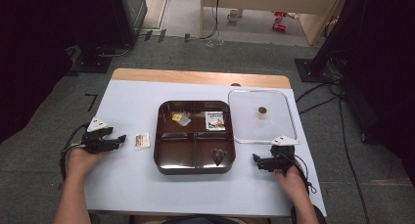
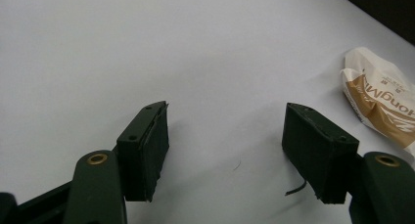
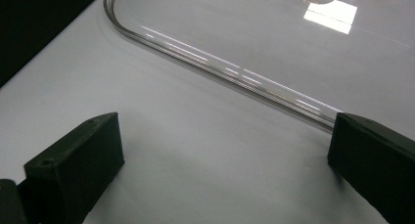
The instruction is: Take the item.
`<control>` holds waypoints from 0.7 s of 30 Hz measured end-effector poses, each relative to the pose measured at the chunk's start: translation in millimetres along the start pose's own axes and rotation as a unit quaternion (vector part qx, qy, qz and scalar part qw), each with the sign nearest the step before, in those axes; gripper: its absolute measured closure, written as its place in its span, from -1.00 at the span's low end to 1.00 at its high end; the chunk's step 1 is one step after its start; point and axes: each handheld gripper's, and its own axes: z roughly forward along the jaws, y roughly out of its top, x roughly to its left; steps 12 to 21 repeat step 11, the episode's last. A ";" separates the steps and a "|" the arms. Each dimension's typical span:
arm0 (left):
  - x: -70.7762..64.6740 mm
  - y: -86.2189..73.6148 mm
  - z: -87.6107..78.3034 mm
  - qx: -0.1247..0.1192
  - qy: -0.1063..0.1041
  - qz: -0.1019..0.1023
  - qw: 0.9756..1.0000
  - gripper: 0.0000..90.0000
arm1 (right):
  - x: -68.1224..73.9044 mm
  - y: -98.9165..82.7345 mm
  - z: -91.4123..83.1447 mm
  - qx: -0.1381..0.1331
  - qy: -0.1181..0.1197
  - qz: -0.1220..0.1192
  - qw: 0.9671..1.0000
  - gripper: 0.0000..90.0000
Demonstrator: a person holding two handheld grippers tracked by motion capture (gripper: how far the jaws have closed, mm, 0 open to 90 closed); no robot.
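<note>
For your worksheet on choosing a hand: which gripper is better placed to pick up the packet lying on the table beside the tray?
Left. The left gripper is open and points at the packet, which lies just ahead of it. The right gripper sits beyond the tray, by the clear lid.

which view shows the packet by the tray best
The left gripper view: the packet is close, its brown and white print readable, lying right of the open jaws. The high view shows it small, between the left gripper and the tray.
</note>
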 end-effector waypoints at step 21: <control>-0.5 -0.1 0.2 -0.001 0.002 0.000 1.000 -0.25 | 0.0 0.0 0.0 0.000 0.000 0.000 1.000 -1.00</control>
